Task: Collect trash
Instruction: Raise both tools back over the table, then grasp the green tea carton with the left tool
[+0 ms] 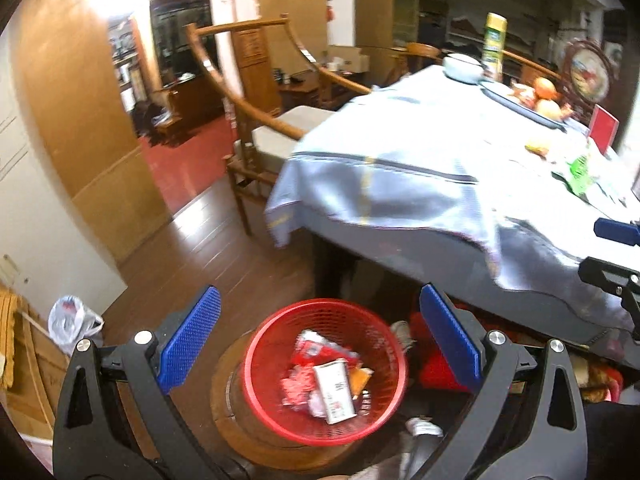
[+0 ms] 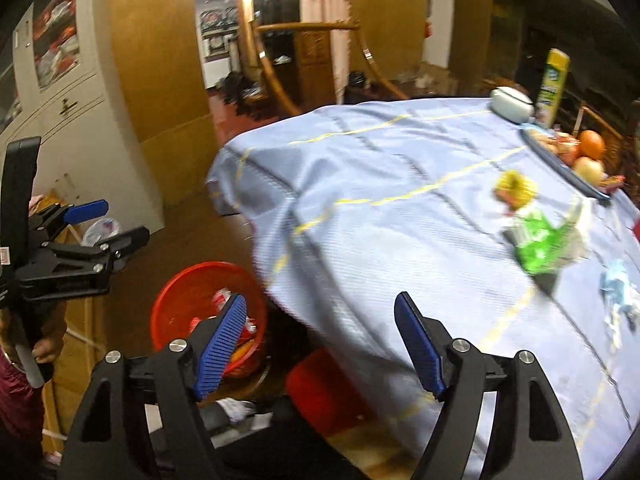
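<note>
A red mesh basket stands on a round wooden stool beside the table and holds several wrappers and a white box. My left gripper hangs open and empty right above the basket. The basket also shows in the right wrist view. My right gripper is open and empty over the table's near edge. On the light blue tablecloth lie a green wrapper, a yellow crumpled piece and a pale blue scrap. The left gripper shows at the left of the right wrist view.
A plate of fruit, a white bowl and a yellow-green can stand at the table's far side. A wooden chair stands behind the table. A plastic bag lies on the floor at left. A red stool sits under the table.
</note>
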`<state>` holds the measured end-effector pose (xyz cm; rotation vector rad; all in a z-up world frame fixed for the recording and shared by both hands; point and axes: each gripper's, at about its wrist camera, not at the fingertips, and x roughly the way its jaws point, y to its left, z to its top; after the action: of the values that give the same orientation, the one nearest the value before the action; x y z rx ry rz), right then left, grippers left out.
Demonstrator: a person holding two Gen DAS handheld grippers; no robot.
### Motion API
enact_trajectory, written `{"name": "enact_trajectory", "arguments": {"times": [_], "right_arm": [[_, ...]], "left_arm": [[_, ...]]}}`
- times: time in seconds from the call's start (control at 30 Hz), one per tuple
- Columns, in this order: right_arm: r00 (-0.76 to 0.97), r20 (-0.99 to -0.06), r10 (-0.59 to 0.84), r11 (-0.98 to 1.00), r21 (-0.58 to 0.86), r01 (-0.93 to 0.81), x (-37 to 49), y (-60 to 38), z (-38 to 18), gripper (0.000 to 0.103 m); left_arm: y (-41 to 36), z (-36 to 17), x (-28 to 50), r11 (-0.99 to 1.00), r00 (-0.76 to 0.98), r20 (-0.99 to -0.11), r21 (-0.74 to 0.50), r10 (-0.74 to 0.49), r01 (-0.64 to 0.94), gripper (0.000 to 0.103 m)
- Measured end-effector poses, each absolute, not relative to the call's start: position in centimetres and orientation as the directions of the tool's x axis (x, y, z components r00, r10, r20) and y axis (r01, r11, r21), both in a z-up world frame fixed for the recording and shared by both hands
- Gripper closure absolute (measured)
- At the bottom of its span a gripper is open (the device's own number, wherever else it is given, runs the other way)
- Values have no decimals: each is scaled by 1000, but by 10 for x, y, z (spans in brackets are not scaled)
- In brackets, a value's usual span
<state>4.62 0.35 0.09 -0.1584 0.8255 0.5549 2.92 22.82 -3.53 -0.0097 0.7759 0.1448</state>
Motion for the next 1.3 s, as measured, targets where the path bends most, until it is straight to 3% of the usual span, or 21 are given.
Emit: {"name": "enact_trajectory", "arguments": {"times": [0.5,0.93,1.13,1.3], "right_arm": [[640,-709,296,940,99,-325,81,-115,-10,23],[676,-726,126,987,160,-12,131,-263,-27,17],[689,-717,109,978,202,56,138,-295,-41,15],[680,-722,129,969,236,67,143,-302,-45,11]], "left_arm": [[113,-23,96,998,698,-716,39,-10,53,7],[6,-17,195,973,649,-744,-10,-162,233,7],[-36,-6,219,946,627,-732,-72,-266,317,7],[-73,4,226,918,640,-709,-29,-297,395,7]]}}
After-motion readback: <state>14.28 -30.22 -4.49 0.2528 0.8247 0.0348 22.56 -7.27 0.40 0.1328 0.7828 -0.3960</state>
